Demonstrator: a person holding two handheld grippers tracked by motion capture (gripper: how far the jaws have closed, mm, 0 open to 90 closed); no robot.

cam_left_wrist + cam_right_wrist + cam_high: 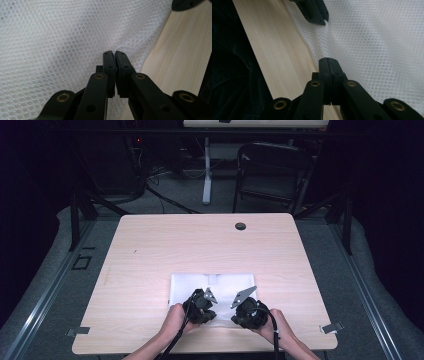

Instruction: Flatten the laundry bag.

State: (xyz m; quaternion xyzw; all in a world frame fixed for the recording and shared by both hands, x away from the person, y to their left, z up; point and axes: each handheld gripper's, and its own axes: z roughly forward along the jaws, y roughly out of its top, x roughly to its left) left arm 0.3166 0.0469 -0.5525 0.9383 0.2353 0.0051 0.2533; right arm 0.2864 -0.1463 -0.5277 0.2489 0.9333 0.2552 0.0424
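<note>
While pinching the near hem, both sets of jaws pressed flat together. Left gripper [114, 53] clenched on the edge of the white mesh cloth [62, 37], a small pucker of fabric drawn up at the tips. Right gripper [328, 60] likewise clamped on the same hem, mesh gathered at its tips, with the other gripper's jaws biting the cloth farther along that edge. Seen from above, left gripper [199, 307] and right gripper [245, 312] close together at the cloth's [215, 285] near border, a hand behind each. Cloth spread flat on the near middle of the pale wooden table [150, 245]. Beyond, a dark folding chair [272, 170] on the floor.
</note>
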